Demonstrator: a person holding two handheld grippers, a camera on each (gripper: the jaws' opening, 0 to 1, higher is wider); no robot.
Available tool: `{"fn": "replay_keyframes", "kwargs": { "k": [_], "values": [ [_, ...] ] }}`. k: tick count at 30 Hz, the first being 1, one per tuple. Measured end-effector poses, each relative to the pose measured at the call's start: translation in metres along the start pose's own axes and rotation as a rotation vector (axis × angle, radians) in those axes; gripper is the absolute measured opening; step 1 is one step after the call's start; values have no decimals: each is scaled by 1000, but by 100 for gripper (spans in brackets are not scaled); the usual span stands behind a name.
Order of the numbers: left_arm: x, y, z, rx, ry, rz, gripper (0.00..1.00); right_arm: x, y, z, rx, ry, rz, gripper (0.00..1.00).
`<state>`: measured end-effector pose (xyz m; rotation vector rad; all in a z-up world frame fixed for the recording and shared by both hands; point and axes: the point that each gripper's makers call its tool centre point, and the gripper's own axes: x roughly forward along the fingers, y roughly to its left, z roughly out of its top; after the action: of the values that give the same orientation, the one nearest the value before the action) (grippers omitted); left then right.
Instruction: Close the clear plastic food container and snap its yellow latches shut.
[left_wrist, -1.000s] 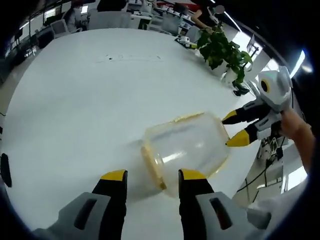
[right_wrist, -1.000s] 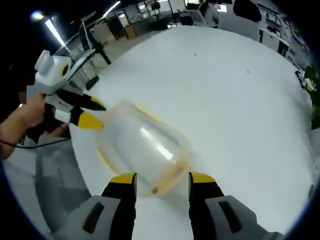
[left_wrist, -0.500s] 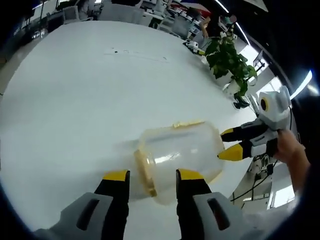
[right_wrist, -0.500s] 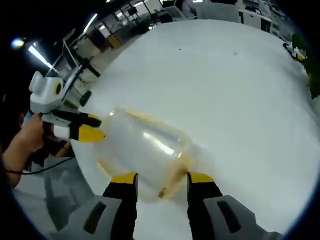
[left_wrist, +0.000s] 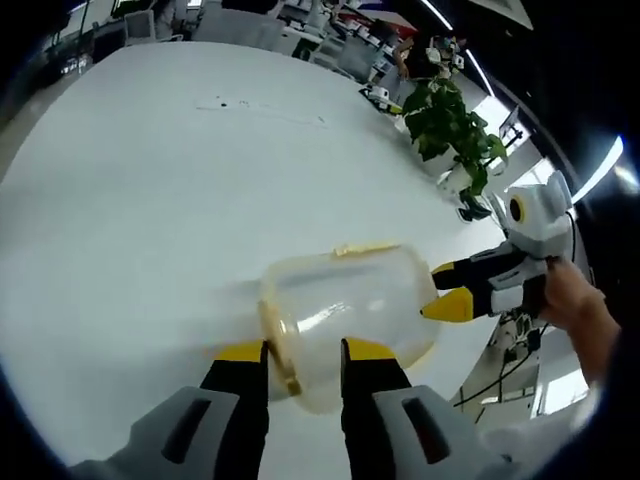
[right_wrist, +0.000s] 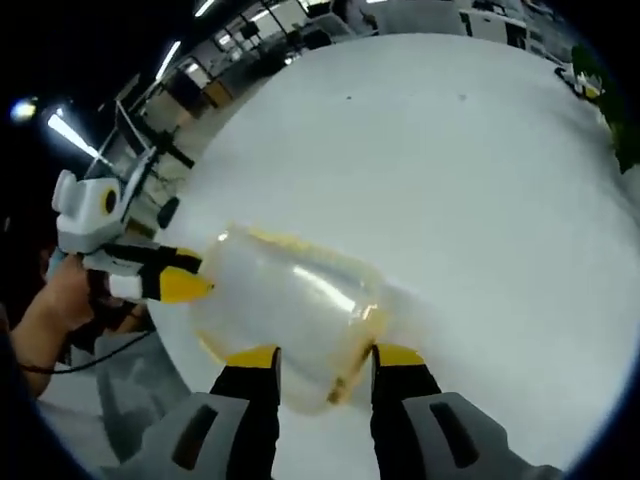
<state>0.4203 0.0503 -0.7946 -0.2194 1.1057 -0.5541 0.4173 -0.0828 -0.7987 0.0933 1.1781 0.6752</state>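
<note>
Container (left_wrist: 345, 305) sits lower centre on the worktop (left_wrist: 150, 200), long axis running tool to tool. Your left tool (left_wrist: 297, 352) straddles its yellow rim, right tool (right_wrist: 324, 355) the opp. end, both part-open, neither clamped.

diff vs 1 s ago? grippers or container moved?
Both grippers have closed in on the container from opposite ends. The left gripper narrowed its jaws around the yellow-rimmed end; the right gripper also narrowed around its end. Whether either is clamped is not clear. Same as before: the container lies on its side on the white table, near its edge, and the plant is in place.
</note>
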Motion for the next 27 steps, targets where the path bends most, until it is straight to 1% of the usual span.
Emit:
{"fn": "replay_keyframes", "kwargs": {
  "k": [1, 2, 3, 5, 8, 10, 14, 17, 21, 22, 23, 24, 25, 27],
  "values": [
    [3, 2, 2, -13, -14, -4, 24, -2, -2, 0, 17, 0, 5, 33],
    [6, 1, 2, -29, -8, -7, 24, -1, -3, 2, 27, -4, 0, 33],
    [5, 2, 2, -30, 0, -10, 24, -1, -1, 2, 8, -3, -10, 33],
    [5, 0, 2, -6, 14, -4, 24, -1, -1, 2, 23, -14, -8, 33],
    [5, 0, 1, -14, 9, -10, 25, -1, -2, 2, 31, -25, -3, 34],
    [4, 0, 0, -6, 7, -7, 25, -1, -3, 2, 33, -26, -3, 34],
    [2, 2, 1, -14, 3, -12, 27, 0, -3, 2, 50, -21, 9, 35],
    [1, 3, 1, -18, -1, -14, 28, 0, -3, 1, 62, -30, 16, 36],
    [-1, 3, 1, -22, -12, -22, 29, 0, -2, 0, 52, -33, 16, 39],
    [-1, 2, 0, -23, -6, -27, 29, -1, -3, 0, 45, -30, 7, 41],
    [-1, 2, -2, -28, 6, -30, 31, -2, -6, 0, -4, -28, -19, 43],
    [-1, 3, -2, -25, 8, -28, 32, -3, -5, -1, -19, -19, -12, 43],
    [-2, 4, -3, -8, 15, -25, 34, -3, -3, -2, -22, -6, 1, 42],
    [-2, 5, -5, 26, 30, -28, 37, -4, -6, -3, -28, 2, -4, 41]
  ]
}}
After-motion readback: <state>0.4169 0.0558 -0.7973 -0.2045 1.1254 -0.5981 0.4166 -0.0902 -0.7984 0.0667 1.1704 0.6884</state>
